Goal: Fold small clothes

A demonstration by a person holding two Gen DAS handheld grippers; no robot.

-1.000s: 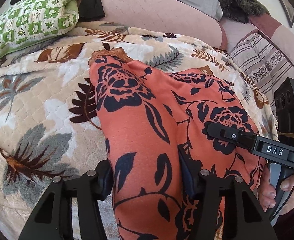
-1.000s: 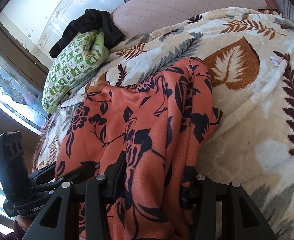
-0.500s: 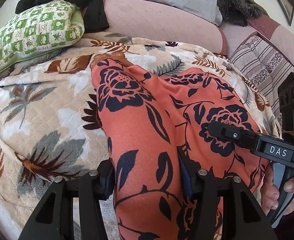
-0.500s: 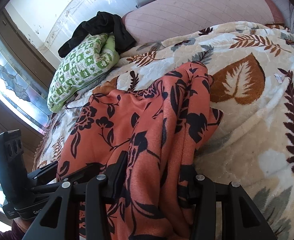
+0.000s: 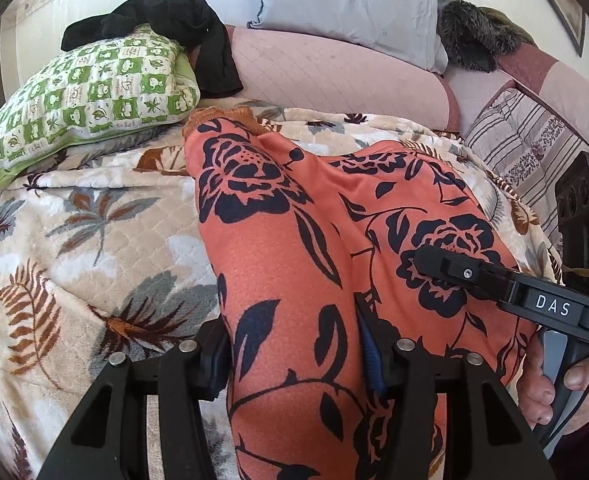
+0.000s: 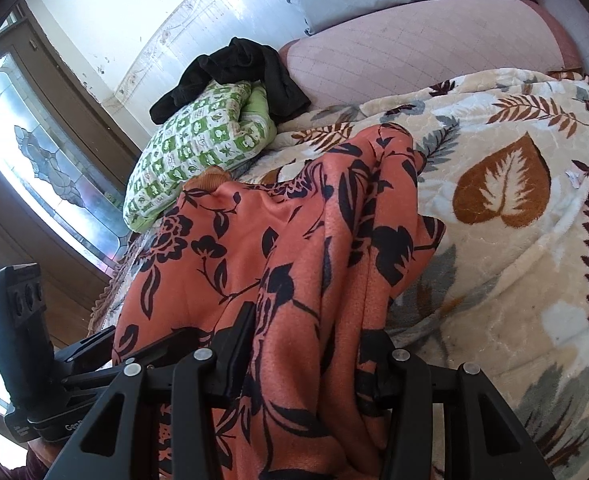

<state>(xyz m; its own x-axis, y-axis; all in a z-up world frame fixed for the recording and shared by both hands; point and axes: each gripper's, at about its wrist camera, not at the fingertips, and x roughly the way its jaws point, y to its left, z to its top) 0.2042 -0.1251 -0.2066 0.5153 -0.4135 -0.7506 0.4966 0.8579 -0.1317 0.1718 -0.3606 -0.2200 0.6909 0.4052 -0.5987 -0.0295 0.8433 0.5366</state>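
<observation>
Black cloth (image 5: 210, 46) drapes green pillow (image 5: 90, 92) beyond garment (image 5: 294, 240).

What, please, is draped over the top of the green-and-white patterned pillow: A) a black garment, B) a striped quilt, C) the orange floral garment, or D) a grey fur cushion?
A: a black garment lies across the top of the green-and-white pillow in both views.

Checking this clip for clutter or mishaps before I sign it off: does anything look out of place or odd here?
One thing: a crumpled black garment lies draped over the green-and-white checked pillow, unfolded. Otherwise normal: the left gripper and right gripper each clamp the orange floral garment, spread on the leaf-patterned blanket.
</observation>
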